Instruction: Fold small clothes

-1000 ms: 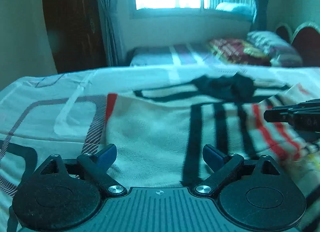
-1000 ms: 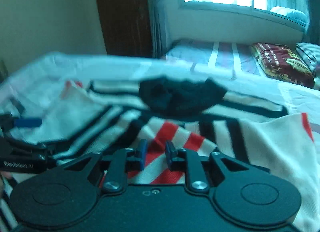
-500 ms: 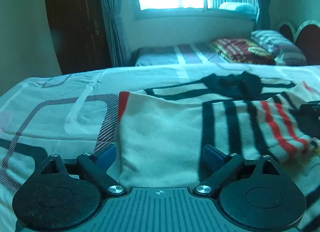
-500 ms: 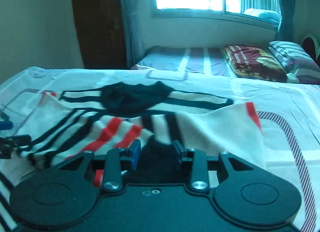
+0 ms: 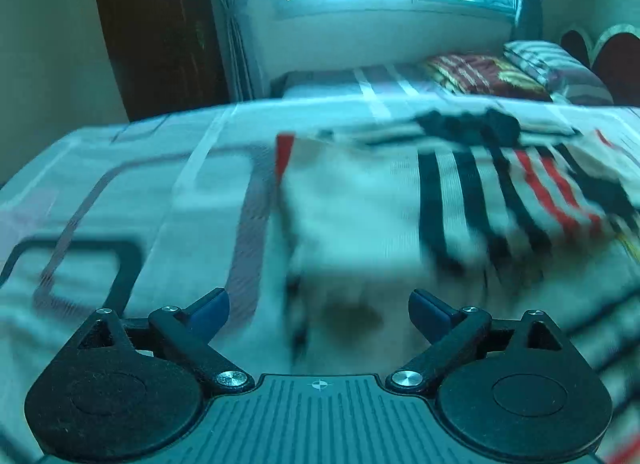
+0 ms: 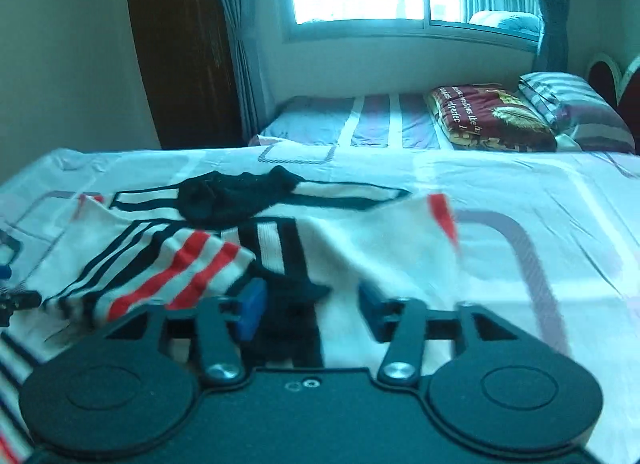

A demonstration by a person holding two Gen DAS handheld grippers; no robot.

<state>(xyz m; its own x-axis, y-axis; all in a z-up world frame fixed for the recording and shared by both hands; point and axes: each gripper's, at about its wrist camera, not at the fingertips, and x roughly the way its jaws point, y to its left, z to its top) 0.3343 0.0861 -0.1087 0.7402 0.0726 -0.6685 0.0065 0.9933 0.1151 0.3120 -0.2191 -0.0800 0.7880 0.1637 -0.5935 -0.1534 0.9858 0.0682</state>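
Left wrist view: the left tool [image 5: 319, 314], blades spread wide and gripping nothing, is hovering over the near edge of the striped sweater [image 5: 400, 220] lying on the bed [image 5: 120, 192].

Right wrist view: the right tool [image 6: 307, 310], likewise agape and empty, is facing a folded-over sleeve [image 6: 168, 264]. Judged mid-fold; next, both should pinch the hem.

Your striped garment [image 6: 352, 248] lies spread on the bed [image 6: 540, 200] in front of both tools. A dark piece [image 6: 236, 196] rests on its far edge. Your right tool [image 6: 308, 304] sits over the garment's near edge; your left tool [image 5: 318, 310] seems to sit at its left corner, though blur hides this. Behind lies a second bed [image 6: 360, 124], pillows [image 6: 492, 120] at its right.
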